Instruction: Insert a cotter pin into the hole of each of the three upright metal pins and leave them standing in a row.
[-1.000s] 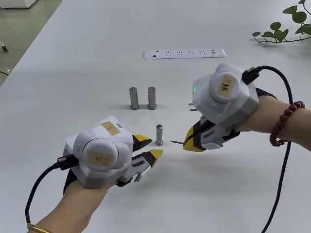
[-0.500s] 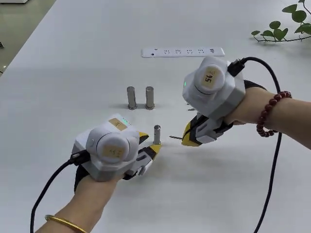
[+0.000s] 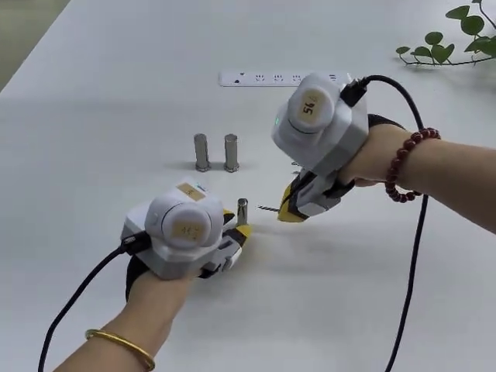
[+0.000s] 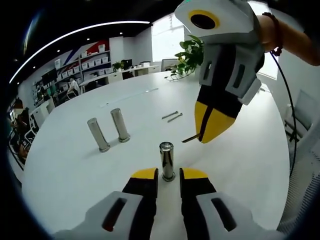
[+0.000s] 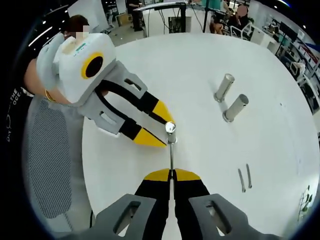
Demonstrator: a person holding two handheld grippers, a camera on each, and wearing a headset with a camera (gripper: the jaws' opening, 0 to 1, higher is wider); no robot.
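Note:
Three metal pins stand upright on the white table (image 3: 116, 116). Two stand side by side at the back (image 3: 201, 152) (image 3: 231, 153). The third pin (image 3: 242, 211) stands nearer, between the jaws of my left gripper (image 3: 237, 223). In the left gripper view this pin (image 4: 167, 161) sits in the narrow gap of the left gripper (image 4: 169, 173), open, with a jaw close on each side. My right gripper (image 3: 285, 213) is shut on a thin cotter pin (image 3: 267, 208). In the right gripper view the cotter pin (image 5: 171, 157) points at the near pin's top (image 5: 171, 128), just short of it.
Two loose cotter pins (image 4: 172, 116) lie on the table right of the back pair. A white power strip (image 3: 263, 77) lies farther back, and a plant (image 3: 453, 39) trails in at the far right. Black cables hang from both grippers.
My left gripper has moved forward until its jaws flank the near pin. My right gripper has come left and brought the cotter pin's tip closer to that pin.

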